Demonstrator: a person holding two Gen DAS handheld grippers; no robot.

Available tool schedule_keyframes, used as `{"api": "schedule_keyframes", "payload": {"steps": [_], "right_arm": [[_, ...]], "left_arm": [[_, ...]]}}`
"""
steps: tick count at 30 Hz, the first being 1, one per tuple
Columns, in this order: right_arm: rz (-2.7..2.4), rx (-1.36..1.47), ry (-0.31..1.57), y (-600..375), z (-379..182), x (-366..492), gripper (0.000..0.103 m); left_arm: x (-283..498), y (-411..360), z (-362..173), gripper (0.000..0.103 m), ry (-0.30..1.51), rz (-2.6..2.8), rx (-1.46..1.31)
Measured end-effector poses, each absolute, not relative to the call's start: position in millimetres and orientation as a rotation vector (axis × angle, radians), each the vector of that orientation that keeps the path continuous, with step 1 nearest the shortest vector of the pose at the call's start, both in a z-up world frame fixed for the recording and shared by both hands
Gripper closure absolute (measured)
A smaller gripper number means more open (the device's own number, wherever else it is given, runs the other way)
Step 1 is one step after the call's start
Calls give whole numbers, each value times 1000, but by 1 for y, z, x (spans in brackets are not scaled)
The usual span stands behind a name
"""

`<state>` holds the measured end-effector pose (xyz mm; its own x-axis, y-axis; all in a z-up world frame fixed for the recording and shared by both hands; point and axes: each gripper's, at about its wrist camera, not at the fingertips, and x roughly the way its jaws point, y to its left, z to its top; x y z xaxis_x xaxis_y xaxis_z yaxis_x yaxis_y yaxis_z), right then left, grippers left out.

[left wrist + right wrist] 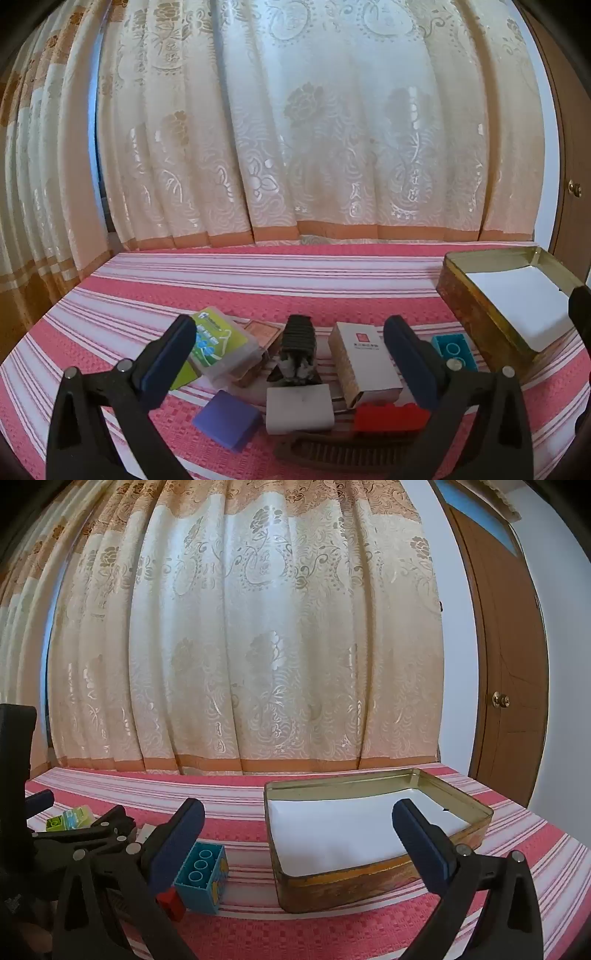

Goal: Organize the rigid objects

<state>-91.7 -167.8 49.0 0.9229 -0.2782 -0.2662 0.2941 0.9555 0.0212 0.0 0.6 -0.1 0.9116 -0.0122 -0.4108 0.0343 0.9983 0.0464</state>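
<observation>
My left gripper [290, 339] is open and empty above a cluster of small items on the striped cloth: a clear case with a green card [221, 345], a black ribbed object [297, 343], a white carton [364, 360], a white block [299, 408], a purple block [227, 419], a red brick [391, 417], a brown comb [343, 448] and a teal brick [452, 349]. My right gripper [297, 821] is open and empty, facing the gold tin [369, 882], which holds only a white sheet [332, 830]. The teal brick [201, 873] stands left of the tin.
The tin [469, 295] sits at the right in the left wrist view. A patterned curtain [295, 129] hangs behind the table's far edge. A brown door [513, 664] is at the right. The left gripper's body [74, 834] shows at the left of the right wrist view.
</observation>
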Motion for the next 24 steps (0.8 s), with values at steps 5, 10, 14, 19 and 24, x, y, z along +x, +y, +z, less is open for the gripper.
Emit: {"api": "schedule_keyframes", "payload": {"steps": [5, 10, 14, 19, 24], "right_arm": [[-287, 95, 262, -167, 52, -93, 0], [-281, 88, 263, -169, 48, -90, 0], [-277, 86, 268, -170, 45, -91, 0], [-277, 88, 278, -167, 46, -90, 0], [-276, 90, 292, -167, 44, -88, 0]], "left_arm": [[0, 0, -1, 0, 437, -36, 65], [1, 2, 3, 0, 456, -26, 63], [0, -1, 1, 0, 446, -28, 57], [-3, -3, 1, 0, 432, -35, 62], [-3, -3, 0, 0, 434, -34, 53]]}}
